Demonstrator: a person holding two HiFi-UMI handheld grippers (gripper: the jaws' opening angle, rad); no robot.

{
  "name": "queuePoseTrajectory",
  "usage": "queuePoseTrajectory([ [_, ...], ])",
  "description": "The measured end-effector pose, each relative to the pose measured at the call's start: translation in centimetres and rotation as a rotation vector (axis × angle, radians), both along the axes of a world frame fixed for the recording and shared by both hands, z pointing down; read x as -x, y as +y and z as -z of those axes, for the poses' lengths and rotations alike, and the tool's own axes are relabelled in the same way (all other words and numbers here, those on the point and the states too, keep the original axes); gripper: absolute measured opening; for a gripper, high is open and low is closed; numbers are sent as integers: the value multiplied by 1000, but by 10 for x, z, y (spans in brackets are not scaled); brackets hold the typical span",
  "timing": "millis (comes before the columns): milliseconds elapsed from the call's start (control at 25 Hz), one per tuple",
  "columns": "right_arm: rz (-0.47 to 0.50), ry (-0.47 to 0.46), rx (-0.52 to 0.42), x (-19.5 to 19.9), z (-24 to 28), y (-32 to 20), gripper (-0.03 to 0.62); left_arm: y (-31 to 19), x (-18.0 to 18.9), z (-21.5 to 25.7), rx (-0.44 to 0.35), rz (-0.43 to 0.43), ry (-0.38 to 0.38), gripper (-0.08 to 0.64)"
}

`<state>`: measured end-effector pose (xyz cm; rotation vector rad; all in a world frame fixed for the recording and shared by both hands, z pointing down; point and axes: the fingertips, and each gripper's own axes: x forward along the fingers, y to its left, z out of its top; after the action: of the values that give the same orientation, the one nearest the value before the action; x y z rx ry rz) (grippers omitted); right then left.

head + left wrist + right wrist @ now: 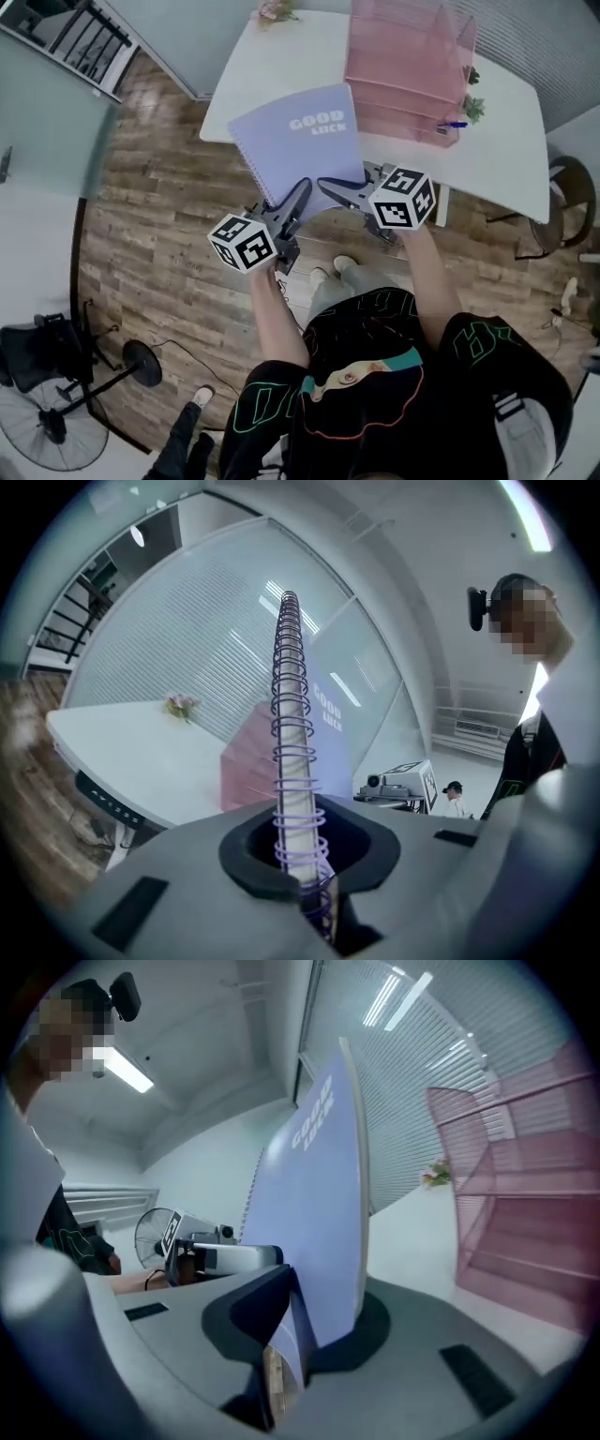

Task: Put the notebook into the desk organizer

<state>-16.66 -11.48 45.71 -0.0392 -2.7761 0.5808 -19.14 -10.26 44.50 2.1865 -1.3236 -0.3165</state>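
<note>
A lilac spiral notebook (298, 139) with white print on its cover is held up in the air over the near edge of the white desk (281, 56). My left gripper (302, 195) is shut on its spiral-bound edge (293, 761). My right gripper (330, 187) is shut on its lower corner, and the cover (319, 1204) rises between the jaws. The pink mesh desk organizer (403, 66) stands on the desk just beyond and to the right of the notebook, and it appears as a pink mesh organizer (525, 1204) at the right of the right gripper view.
A small flower bunch (275, 11) lies at the desk's far left. A blue pen (454, 124) and a green plant (472, 109) sit by the organizer's right side. The floor below is wood. A fan (56, 412) stands at lower left, a chair (562, 206) at right.
</note>
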Motion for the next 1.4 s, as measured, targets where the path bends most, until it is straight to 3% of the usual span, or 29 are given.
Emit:
queuePoseTrajectory([
  [320,-242,48,31,-80,-17,-20,58,-27,-77,-18,31,-254,51,34],
  [520,-325,68,79,-115,-31,-27,58,-38,-112,-32,75,-354,68,35],
  [960,-300,128,206,-138,-56,-57,71,-70,-136,-59,207,-400,104,50],
  [1240,-290,92,226,-135,-51,-80,75,-92,-133,-54,183,-416,81,67],
  [1400,-286,77,259,-134,-48,-98,75,-107,-136,-45,144,-451,75,150],
])
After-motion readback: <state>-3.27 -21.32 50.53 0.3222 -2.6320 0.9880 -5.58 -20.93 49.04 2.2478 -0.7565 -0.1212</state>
